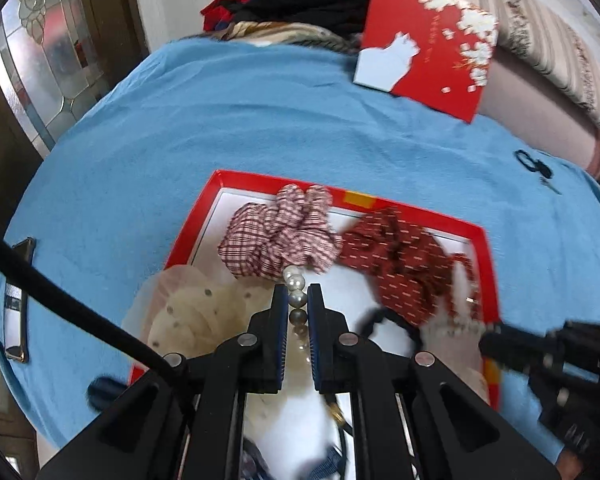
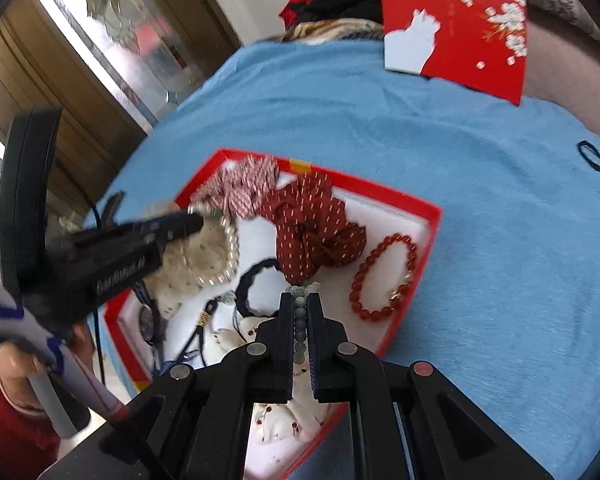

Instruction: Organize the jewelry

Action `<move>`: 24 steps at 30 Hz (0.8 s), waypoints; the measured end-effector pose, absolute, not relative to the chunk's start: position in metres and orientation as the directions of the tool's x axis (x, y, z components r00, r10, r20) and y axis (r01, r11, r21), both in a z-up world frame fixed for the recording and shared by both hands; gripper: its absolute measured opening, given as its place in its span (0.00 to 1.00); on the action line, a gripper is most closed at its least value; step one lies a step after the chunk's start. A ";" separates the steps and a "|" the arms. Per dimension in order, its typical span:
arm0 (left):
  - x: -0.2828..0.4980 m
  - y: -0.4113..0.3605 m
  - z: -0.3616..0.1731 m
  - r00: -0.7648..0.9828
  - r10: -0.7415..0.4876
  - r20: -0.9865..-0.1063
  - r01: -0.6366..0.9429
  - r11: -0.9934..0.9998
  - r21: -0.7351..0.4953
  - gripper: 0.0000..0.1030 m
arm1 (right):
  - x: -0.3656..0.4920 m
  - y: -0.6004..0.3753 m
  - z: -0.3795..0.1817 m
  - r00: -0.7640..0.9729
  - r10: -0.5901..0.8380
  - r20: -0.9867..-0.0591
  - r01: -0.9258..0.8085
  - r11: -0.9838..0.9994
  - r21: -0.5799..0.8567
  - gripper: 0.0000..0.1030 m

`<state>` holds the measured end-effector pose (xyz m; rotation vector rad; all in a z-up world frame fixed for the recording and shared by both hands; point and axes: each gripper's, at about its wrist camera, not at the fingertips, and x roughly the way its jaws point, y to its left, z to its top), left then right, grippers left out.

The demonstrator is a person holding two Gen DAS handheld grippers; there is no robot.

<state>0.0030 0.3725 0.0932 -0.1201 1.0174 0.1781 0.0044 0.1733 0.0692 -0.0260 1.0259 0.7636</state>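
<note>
— Jewelry: where do we log it?
— In the red box (image 2: 428,216). Our left claw (image 1: 298,300) grips a pearl strand (image 1: 296,280); our right claw (image 2: 300,308) grips a grey-green bead strand (image 2: 302,292).

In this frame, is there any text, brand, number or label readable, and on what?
White lettering on the side of the left gripper, right wrist view: blurred, not readable.
Gold vertical characters on the red lid: too small to read.
Nothing else bears text, including the red box.
</note>
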 end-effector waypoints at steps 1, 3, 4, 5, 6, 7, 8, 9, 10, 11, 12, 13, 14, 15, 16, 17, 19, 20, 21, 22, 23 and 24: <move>0.005 0.375 0.091 0.510 0.089 -0.856 -0.208 0.978 -0.022 0.09 | 0.005 0.176 0.064 0.282 0.553 -0.784 -0.587 0.746 0.314 0.06; 0.008 0.382 0.087 0.508 0.072 -0.858 -0.222 0.974 -0.049 0.09 | 0.004 0.181 0.056 0.278 0.536 -0.797 -0.593 0.748 0.296 0.06; 0.009 0.383 0.086 0.509 0.065 -0.858 -0.224 0.973 -0.059 0.09 | 0.004 0.183 0.054 0.276 0.529 -0.802 -0.595 0.750 0.290 0.06; 0.009 0.384 0.085 0.511 0.057 -0.858 -0.228 0.971 -0.071 0.09 | 0.004 0.184 0.050 0.273 0.522 -0.808 -0.596 0.751 0.285 0.07; 0.009 0.384 0.084 0.511 0.056 -0.858 -0.230 0.970 -0.073 0.09 | 0.005 0.185 0.048 0.270 0.518 -0.811 -0.597 0.751 0.281 0.07; 0.010 0.384 0.084 0.510 0.057 -0.858 -0.230 0.971 -0.072 0.09 | 0.005 0.186 0.046 0.269 0.515 -0.814 -0.599 0.751 0.277 0.07; 0.009 0.384 0.083 0.509 0.057 -0.859 -0.229 0.971 -0.072 0.09 | 0.005 0.187 0.045 0.268 0.511 -0.817 -0.602 0.750 0.273 0.07; 0.008 0.383 0.084 0.509 0.058 -0.859 -0.232 0.970 -0.072 0.09 | 0.005 0.187 0.045 0.270 0.510 -0.817 -0.604 0.750 0.269 0.07; 0.007 0.383 0.085 0.510 0.057 -0.858 -0.234 0.969 -0.075 0.09 | 0.004 0.186 0.045 0.273 0.508 -0.817 -0.606 0.750 0.264 0.08; 0.008 0.383 0.085 0.513 0.056 -0.857 -0.234 0.969 -0.077 0.09 | 0.003 0.186 0.046 0.274 0.508 -0.817 -0.610 0.748 0.260 0.10; 0.005 0.382 0.089 0.521 0.056 -0.852 -0.237 0.968 -0.081 0.09 | 0.001 0.186 0.049 0.276 0.512 -0.814 -0.617 0.744 0.258 0.12; 0.002 0.381 0.092 0.529 0.054 -0.847 -0.236 0.968 -0.086 0.09 | -0.002 0.184 0.053 0.283 0.515 -0.809 -0.623 0.740 0.254 0.17; -0.002 0.379 0.098 0.543 0.050 -0.838 -0.233 0.968 -0.093 0.09 | -0.004 0.181 0.057 0.293 0.519 -0.803 -0.627 0.738 0.248 0.24; -0.007 0.377 0.104 0.554 0.049 -0.831 -0.233 0.967 -0.099 0.12 | -0.008 0.177 0.064 0.307 0.527 -0.792 -0.633 0.735 0.243 0.27; -0.010 0.376 0.109 0.562 0.049 -0.826 -0.234 0.967 -0.102 0.20 | -0.011 0.173 0.069 0.319 0.533 -0.784 -0.636 0.733 0.240 0.30; -0.018 0.374 0.117 0.581 0.049 -0.812 -0.235 0.966 -0.110 0.24 | -0.014 0.168 0.074 0.329 0.539 -0.775 -0.638 0.732 0.238 0.31; -0.029 0.371 0.129 0.609 0.059 -0.791 -0.239 0.964 -0.113 0.35 | -0.023 0.157 0.083 0.347 0.546 -0.762 -0.638 0.734 0.235 0.31; -0.038 0.368 0.136 0.624 0.068 -0.779 -0.242 0.964 -0.109 0.36 | -0.027 0.154 0.085 0.357 0.544 -0.759 -0.636 0.737 0.229 0.31; -0.047 0.366 0.142 0.637 0.079 -0.767 -0.246 0.964 -0.104 0.38 | -0.031 0.148 0.086 0.366 0.540 -0.758 -0.633 0.741 0.222 0.31; -0.054 0.365 0.147 0.646 0.090 -0.758 -0.251 0.963 -0.099 0.42 | -0.035 0.143 0.087 0.372 0.536 -0.758 -0.630 0.746 0.219 0.31; -0.066 0.361 0.153 0.661 0.116 -0.741 -0.266 0.960 -0.087 0.45 | -0.040 0.138 0.088 0.376 0.536 -0.756 -0.626 0.748 0.219 0.31; -0.073 0.360 0.157 0.670 0.132 -0.731 -0.276 0.958 -0.080 0.51 | -0.043 0.136 0.088 0.379 0.536 -0.754 -0.623 0.751 0.220 0.31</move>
